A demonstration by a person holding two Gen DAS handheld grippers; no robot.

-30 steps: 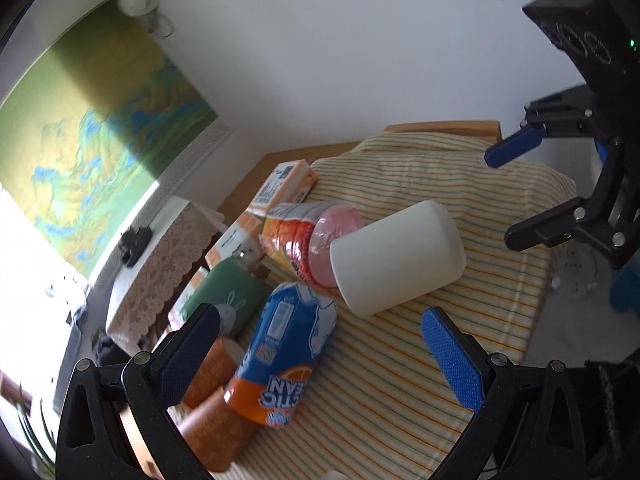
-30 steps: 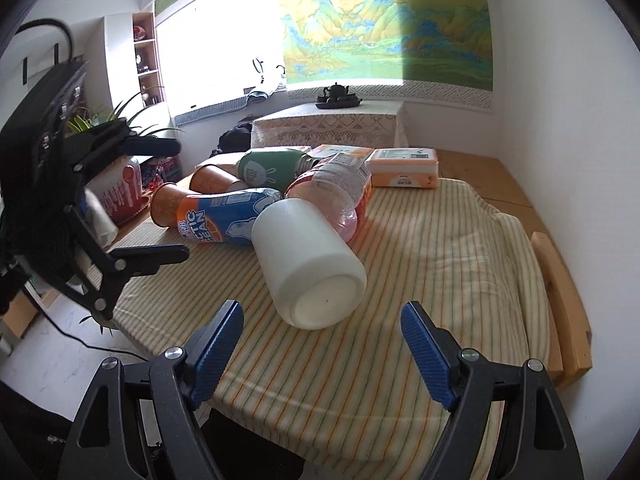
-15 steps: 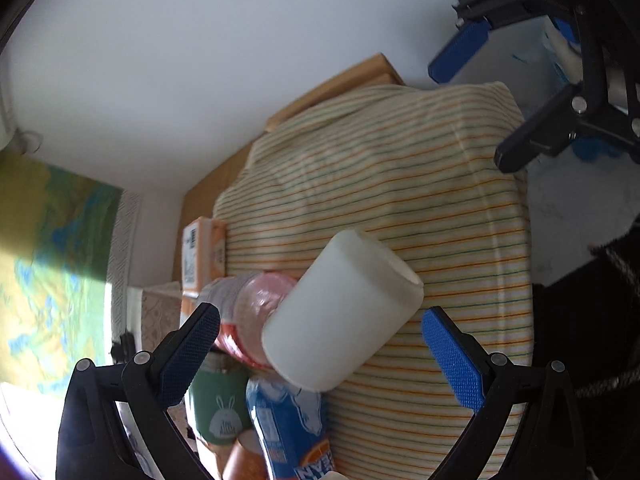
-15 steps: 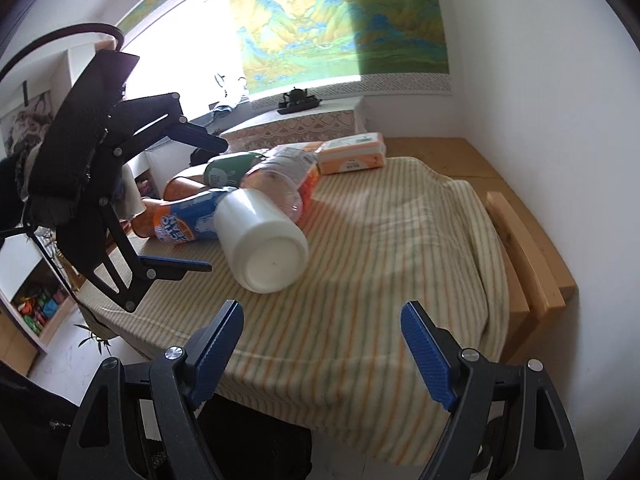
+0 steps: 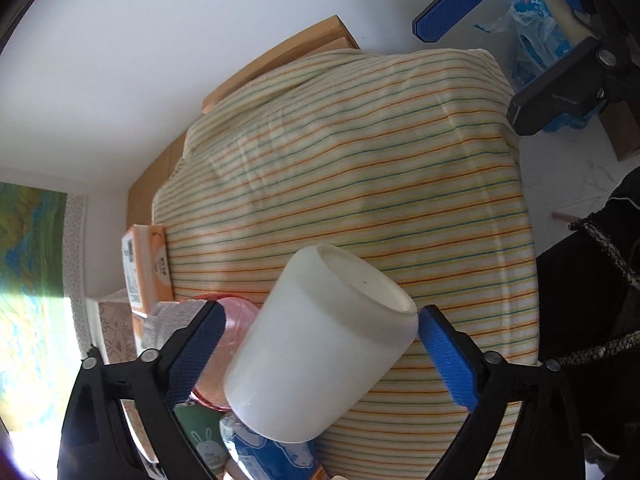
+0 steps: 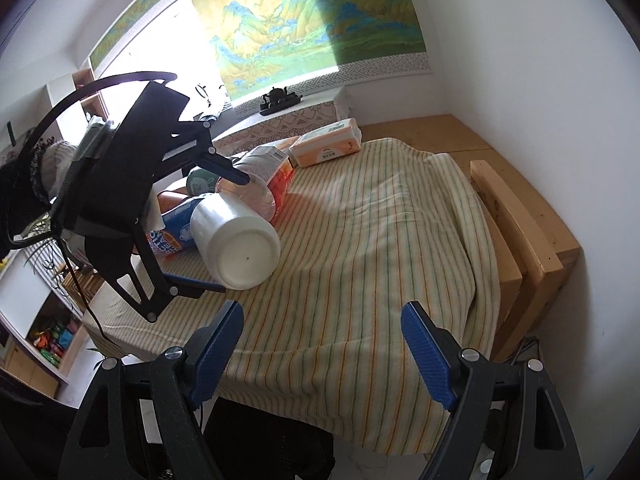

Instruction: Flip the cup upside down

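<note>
A white plastic cup (image 5: 320, 344) lies on its side on the striped tablecloth (image 5: 360, 168); its flat base faces the right wrist camera (image 6: 236, 240). My left gripper (image 5: 316, 344) is open and straddles the cup, one blue pad on each side, not clamped. In the right wrist view the left gripper (image 6: 212, 232) reaches in from the left around the cup. My right gripper (image 6: 320, 344) is open and empty, above the near table edge, well short of the cup. It also shows in the left wrist view (image 5: 480, 52) at top right.
A pink-capped bottle (image 6: 264, 188), a blue drink bottle (image 6: 172, 228), a green cup (image 6: 200, 178) and an orange tissue pack (image 6: 326, 148) lie behind the cup. A wooden bench (image 6: 520, 208) runs along the right wall.
My left gripper has rolled and moved in over the cup, which now lies between its pads. My right gripper has drawn back and swung slightly, so the cup looks smaller.
</note>
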